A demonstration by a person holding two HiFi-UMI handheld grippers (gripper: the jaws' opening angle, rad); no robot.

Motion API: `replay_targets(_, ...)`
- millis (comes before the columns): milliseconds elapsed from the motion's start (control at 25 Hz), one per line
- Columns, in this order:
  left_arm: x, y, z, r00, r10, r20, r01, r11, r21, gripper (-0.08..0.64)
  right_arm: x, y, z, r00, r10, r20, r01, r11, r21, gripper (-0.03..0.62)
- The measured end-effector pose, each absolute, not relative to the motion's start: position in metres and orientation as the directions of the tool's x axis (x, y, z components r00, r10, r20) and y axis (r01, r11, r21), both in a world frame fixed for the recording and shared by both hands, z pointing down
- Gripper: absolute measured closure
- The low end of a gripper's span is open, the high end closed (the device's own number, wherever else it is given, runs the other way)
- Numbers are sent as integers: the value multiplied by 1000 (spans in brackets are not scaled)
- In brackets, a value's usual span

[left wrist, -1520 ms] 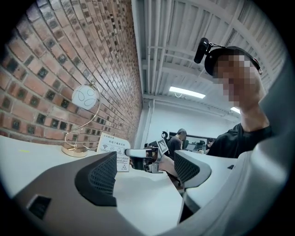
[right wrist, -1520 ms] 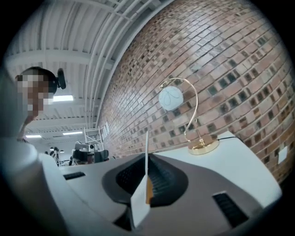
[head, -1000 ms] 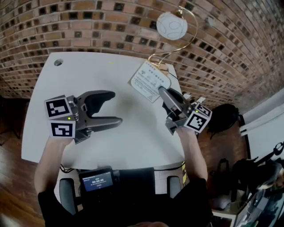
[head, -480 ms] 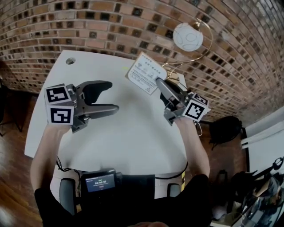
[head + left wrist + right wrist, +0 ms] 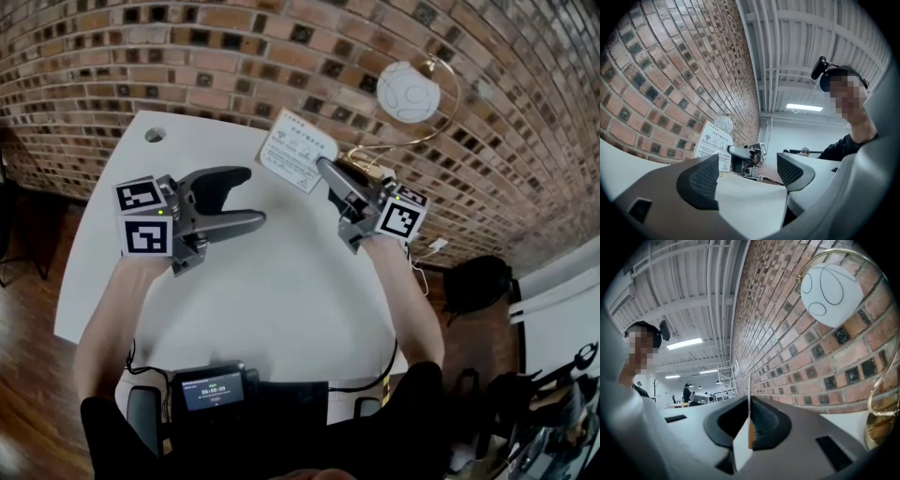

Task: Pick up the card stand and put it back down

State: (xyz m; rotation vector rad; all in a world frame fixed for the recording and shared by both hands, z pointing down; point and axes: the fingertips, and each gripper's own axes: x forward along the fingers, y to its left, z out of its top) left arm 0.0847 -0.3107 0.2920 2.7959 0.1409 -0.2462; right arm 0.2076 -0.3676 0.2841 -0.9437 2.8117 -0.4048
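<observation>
Right gripper (image 5: 325, 171) is clamped on the card stand (image 5: 296, 150), gripping its right edge. In the right gripper view the card sits edge-on between the two closed pads. The card stand is at the far side of the white table (image 5: 281, 300), close to the brick wall (image 5: 187, 56), white printed face with a wifi symbol tilted up toward the head camera. Cannot tell if its base touches the table or is clear of it.

Left gripper (image 5: 251, 197) is over the left-middle of the table, jaws wide apart, nothing between them, only bare tabletop and the other gripper beyond in its own view. It points right, toward the card stand, well apart from it.

Lamp with white globe (image 5: 409, 92) on a gold arc stands at the far right, just right of the card stand. Small round hole (image 5: 155, 135) is in the far left corner of the table. Small device with a lit screen (image 5: 211, 389) sits at the near edge, by the person's body.
</observation>
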Motion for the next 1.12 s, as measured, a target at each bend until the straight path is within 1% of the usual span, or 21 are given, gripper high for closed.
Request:
replay_targets(400, 87, -322, 309, 978, 40, -204, 111, -930, 351, 173, 199, -395, 285, -820, -570, -45, -547, 805, -229, 566)
replay_targets(520, 87, -325, 315, 980, 30, -199, 102, -927, 360, 173, 198, -408, 296, -830, -556, -41, -530, 810, -253, 566)
replay_targets(720, 83, -330, 318, 978, 14, -206, 91, -923, 373, 173, 192, -429, 305, -834, -552, -24, -531, 813, -239, 566)
replay_targets(1120, 79, -338, 322, 977, -14, -215, 73, -916, 394, 173, 192, -473, 338, -841, -541, -9, -514, 805, -298, 566)
